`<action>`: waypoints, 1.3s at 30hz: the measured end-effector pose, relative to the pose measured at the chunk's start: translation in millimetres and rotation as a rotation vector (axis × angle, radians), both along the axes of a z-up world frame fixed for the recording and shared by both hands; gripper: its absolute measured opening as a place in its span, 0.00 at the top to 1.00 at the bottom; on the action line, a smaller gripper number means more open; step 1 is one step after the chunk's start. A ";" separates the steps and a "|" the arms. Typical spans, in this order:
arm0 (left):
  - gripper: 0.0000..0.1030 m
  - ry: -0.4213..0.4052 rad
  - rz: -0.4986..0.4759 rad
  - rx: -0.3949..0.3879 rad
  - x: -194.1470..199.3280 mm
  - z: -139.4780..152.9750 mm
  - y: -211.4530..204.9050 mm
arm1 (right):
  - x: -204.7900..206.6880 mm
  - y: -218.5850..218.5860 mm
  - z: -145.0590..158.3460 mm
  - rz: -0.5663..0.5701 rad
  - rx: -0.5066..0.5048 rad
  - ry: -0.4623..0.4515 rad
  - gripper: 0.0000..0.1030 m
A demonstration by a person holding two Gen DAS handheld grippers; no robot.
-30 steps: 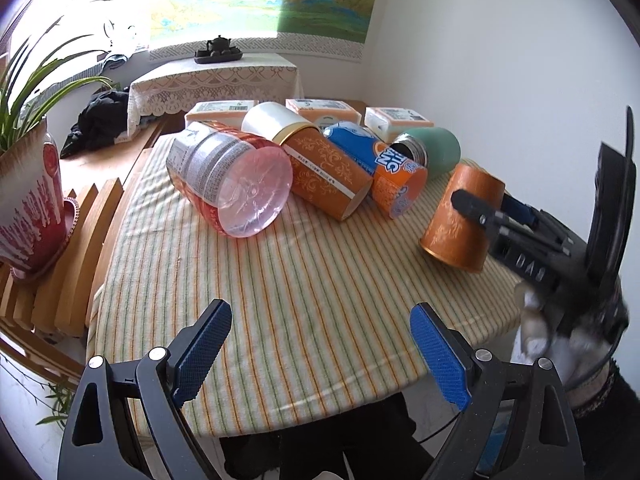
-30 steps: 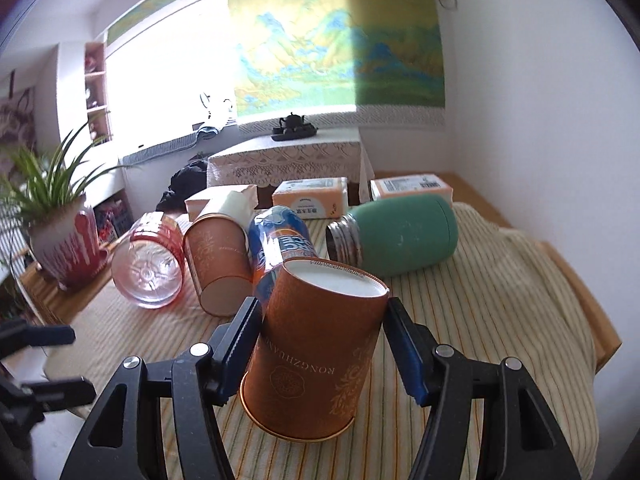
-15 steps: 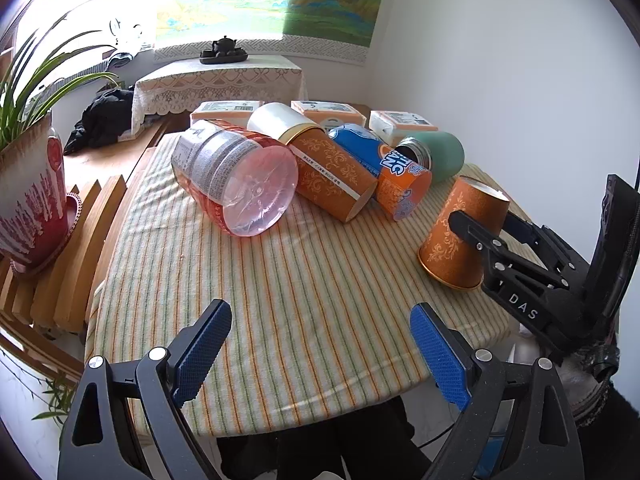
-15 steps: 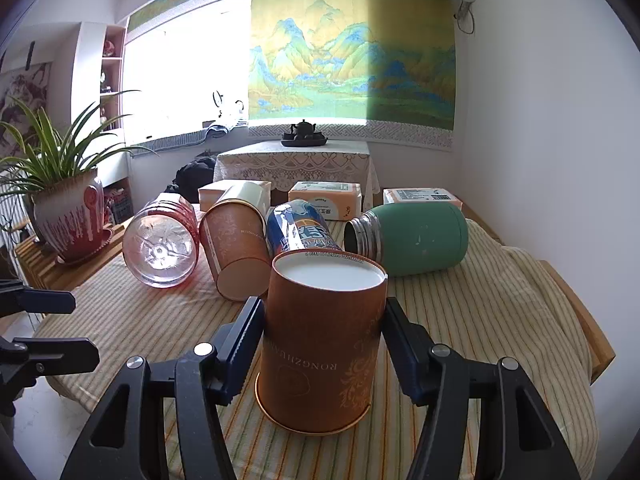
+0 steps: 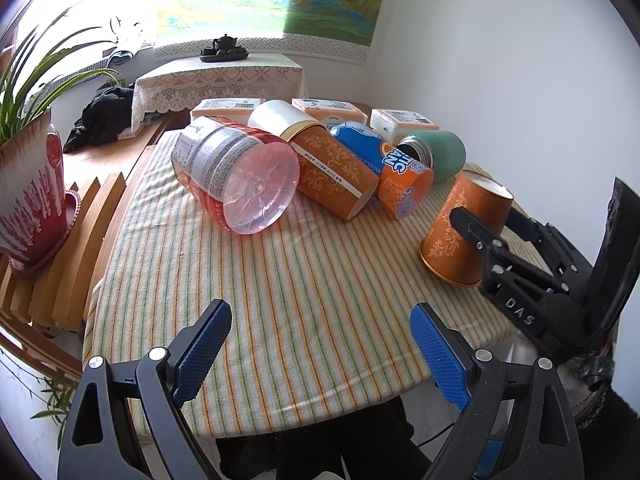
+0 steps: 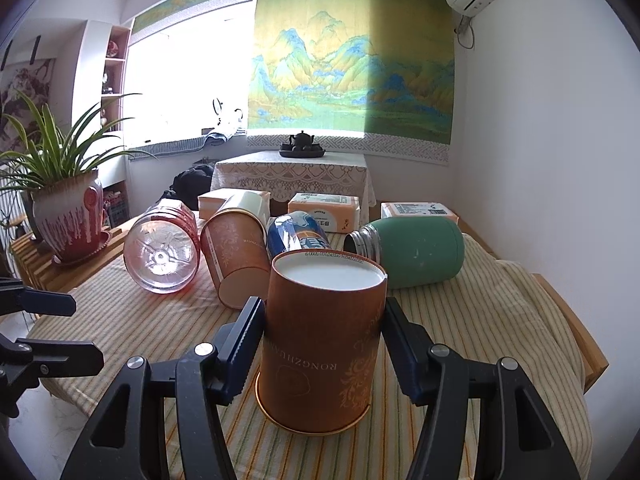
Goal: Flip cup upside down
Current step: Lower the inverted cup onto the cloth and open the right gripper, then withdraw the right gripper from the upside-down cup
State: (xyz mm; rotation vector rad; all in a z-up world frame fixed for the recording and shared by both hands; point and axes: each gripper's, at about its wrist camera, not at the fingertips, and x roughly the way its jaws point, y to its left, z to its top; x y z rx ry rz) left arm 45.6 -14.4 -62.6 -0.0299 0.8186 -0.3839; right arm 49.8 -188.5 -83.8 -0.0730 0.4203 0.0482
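An orange paper cup (image 6: 320, 344) with gold patterns stands upside down on the striped tablecloth (image 6: 460, 340), white base up, gold rim on the cloth. My right gripper (image 6: 322, 314) has a finger on each side of it and looks shut on it. In the left wrist view the cup (image 5: 464, 228) stands at the table's right edge with the right gripper (image 5: 492, 224) around it. My left gripper (image 5: 320, 344) is open and empty over the table's near edge.
Lying on the table behind the cup: a clear pink jar (image 5: 240, 176), an orange tube (image 5: 328, 168), a blue-orange can (image 5: 392, 176) and a green flask (image 6: 416, 252). Tissue packs (image 6: 324, 206) sit further back. A potted plant (image 6: 68, 208) stands on a wooden rack at left.
My right gripper has lowered and straightened the cup, which was tilted and off the cloth, until its rim rests on the cloth. The left gripper stayed open in place.
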 end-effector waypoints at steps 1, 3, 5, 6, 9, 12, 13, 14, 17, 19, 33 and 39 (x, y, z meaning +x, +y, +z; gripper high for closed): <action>0.10 0.001 0.001 0.000 -0.2 -0.2 0.2 | -0.1 0.7 -1.0 0.002 -0.003 0.000 0.46; 0.10 0.002 0.001 0.000 -0.1 -0.5 0.3 | -1.3 2.7 -3.6 0.005 -0.008 -0.002 0.46; 0.10 0.003 0.002 0.000 -0.2 -1.0 0.8 | -2.8 3.2 -4.5 0.008 -0.013 -0.005 0.46; 0.10 0.002 0.002 0.000 -0.3 -1.0 0.8 | -4.0 4.0 -4.9 0.011 -0.017 -0.007 0.46; 0.10 0.003 0.000 -0.001 -0.4 -1.4 1.1 | -5.6 4.5 -4.7 0.028 -0.019 -0.001 0.45; 0.10 0.003 -0.003 -0.002 -0.7 -2.2 0.5 | -5.5 5.9 -5.5 0.039 -0.025 0.015 0.41; 0.10 0.003 -0.005 -0.002 -1.0 -2.5 0.3 | -6.3 5.5 -5.1 0.041 -0.021 0.014 0.37; 0.10 0.003 -0.005 -0.002 -1.3 -2.5 0.1 | -7.1 5.0 -4.7 0.043 -0.015 0.014 0.35; 0.10 0.006 -0.004 -0.003 -2.0 -3.4 -0.3 | -9.3 4.8 -3.7 0.051 -0.004 0.020 0.29; 0.10 0.005 -0.003 -0.003 -2.5 -3.4 -0.7 | -11.6 6.0 -3.7 0.062 -0.002 0.031 0.28; 0.10 -0.079 0.025 0.020 -23.8 8.5 -11.7 | -47.8 -6.7 6.7 0.055 0.089 0.067 0.21; 0.09 -0.174 0.065 0.031 -36.8 19.8 -19.5 | -64.3 -23.8 16.5 -0.002 0.117 0.058 0.21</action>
